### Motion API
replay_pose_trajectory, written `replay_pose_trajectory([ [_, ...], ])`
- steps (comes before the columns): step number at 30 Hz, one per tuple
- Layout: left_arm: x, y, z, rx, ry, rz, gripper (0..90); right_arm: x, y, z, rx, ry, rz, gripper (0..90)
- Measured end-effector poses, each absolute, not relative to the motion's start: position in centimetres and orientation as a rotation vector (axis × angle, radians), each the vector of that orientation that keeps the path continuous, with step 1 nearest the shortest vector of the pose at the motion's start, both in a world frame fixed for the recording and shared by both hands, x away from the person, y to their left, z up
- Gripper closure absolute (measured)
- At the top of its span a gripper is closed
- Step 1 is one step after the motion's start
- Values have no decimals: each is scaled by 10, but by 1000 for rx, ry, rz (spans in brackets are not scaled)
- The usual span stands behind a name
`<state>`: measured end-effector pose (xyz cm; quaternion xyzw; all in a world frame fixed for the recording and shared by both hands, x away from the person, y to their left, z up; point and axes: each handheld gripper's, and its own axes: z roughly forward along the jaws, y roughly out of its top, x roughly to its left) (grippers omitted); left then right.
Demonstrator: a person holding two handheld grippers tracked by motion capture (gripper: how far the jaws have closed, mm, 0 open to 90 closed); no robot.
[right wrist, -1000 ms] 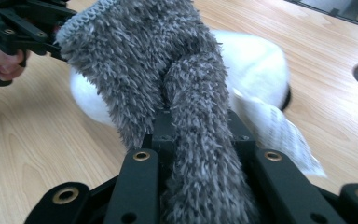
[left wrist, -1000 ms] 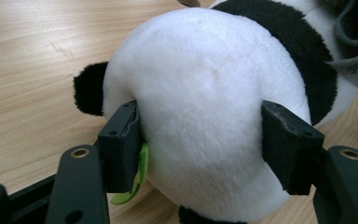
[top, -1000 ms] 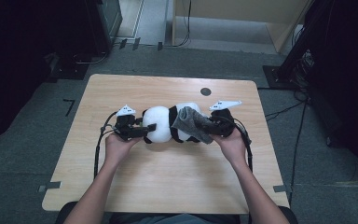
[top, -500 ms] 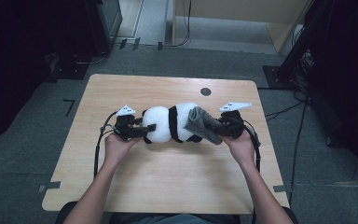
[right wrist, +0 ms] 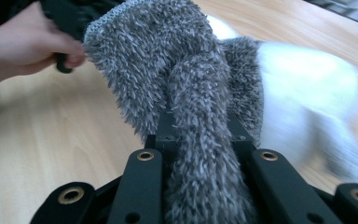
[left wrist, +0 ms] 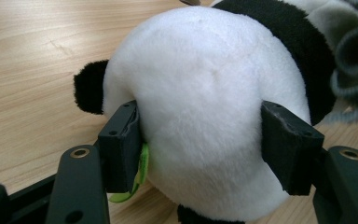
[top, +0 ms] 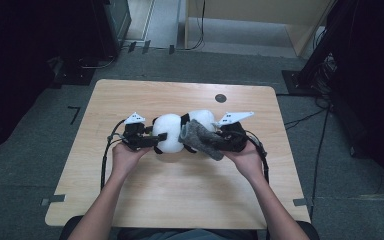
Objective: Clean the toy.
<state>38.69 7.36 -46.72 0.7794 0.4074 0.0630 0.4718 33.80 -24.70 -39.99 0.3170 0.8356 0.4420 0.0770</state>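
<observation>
A black-and-white panda plush (top: 170,132) lies on its side in the middle of the wooden table (top: 180,200). My left gripper (top: 157,140) is shut on its round white end; in the left gripper view both pads (left wrist: 119,149) press into the white fur (left wrist: 205,107), with a green tag (left wrist: 142,168) by the left pad. My right gripper (top: 219,139) is shut on a fuzzy grey cloth (top: 200,137), which drapes against the plush's other end. In the right gripper view the grey cloth (right wrist: 168,70) rises from between the jaws, and the plush (right wrist: 307,79) is a white blur behind it.
A small dark round mark (top: 220,98) sits on the table beyond the plush. Cables trail from both grippers toward the person. The other hand (right wrist: 23,51) holding its gripper appears in the right gripper view. Dark equipment and cables stand on the floor around the table.
My right gripper, with the grey cloth in it, drifted a little to the right and then came back toward the plush. The left gripper and the plush kept still.
</observation>
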Motion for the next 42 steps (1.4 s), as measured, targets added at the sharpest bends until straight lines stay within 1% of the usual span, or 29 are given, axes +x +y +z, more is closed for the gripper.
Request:
replay_pose_trajectory([
  [14, 387, 74, -467, 1898, 1007, 143, 352, 345, -182, -409, 811, 2641, 1371, 744],
  [20, 387, 74, -467, 1897, 1005, 142, 353, 359, -167, -422, 845, 2646, 1339, 743],
  [26, 387, 73, -466, 1907, 1007, 151, 353, 367, -172, -432, 901, 2637, 1310, 738],
  [42, 387, 73, -466, 1910, 1005, 154, 360, 359, -211, -421, 931, 2572, 1254, 733],
])
